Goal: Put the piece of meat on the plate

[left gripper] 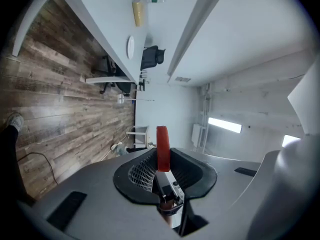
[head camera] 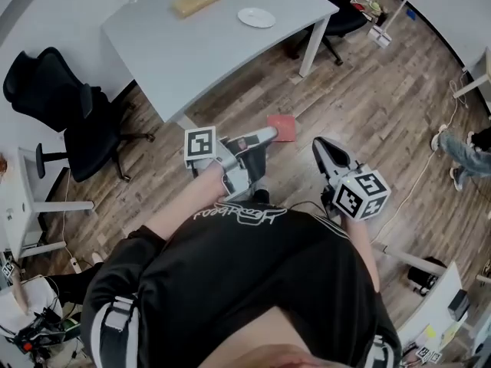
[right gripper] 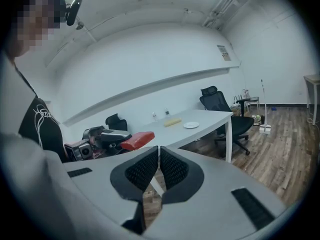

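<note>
Clearly, the left tool [head camera: 268, 134] has the piece of meat [head camera: 281, 127] in its grip. Its jaws are nearly together and press on one edge of the flat red slab, and the rest of the slab sticks out past the tips, toward about 2 o'clock in the head view. In the left gripper view the slab shows edge-on, thin, between the two pads. The meat hangs in the air above the wooden floor [head camera: 368, 106], not yet over any surface.

The plate [head camera: 255, 18] is white and empty. It lies on the grey tabletop [head camera: 192, 52], well apart from the meat, at about 12 o'clock from the left tool. A yellowish block [head camera: 196, 1] lies near it, at its 10 o'clock.

The right tool [head camera: 318, 146] is at 3 o'clock of the left one. Its jaws are almost closed, with nothing between them. I judge that the left hand must carry the slab forward over the table edge to the plate.
</note>
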Demonstrator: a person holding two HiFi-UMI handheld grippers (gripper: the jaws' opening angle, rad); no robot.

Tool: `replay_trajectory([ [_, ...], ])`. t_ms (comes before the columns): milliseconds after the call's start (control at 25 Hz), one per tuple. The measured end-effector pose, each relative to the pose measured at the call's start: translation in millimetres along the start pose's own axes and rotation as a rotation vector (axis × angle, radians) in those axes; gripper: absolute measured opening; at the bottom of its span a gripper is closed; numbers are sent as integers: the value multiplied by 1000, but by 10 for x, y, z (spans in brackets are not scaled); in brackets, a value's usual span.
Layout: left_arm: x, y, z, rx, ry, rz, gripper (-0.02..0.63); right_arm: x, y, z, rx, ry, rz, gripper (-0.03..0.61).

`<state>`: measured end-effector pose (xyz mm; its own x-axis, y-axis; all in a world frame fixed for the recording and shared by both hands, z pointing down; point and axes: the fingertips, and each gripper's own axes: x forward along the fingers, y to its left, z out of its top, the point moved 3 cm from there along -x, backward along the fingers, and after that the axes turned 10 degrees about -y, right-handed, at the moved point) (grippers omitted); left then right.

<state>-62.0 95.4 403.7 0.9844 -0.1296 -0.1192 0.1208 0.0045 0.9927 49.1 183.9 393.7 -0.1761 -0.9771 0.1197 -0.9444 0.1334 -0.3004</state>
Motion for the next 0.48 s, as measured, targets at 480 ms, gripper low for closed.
replay_trajectory([
  [480, 706, 45, 1246, 24, -13, -18, 81, 1275, -713, 426, -14, 19, 26, 17],
])
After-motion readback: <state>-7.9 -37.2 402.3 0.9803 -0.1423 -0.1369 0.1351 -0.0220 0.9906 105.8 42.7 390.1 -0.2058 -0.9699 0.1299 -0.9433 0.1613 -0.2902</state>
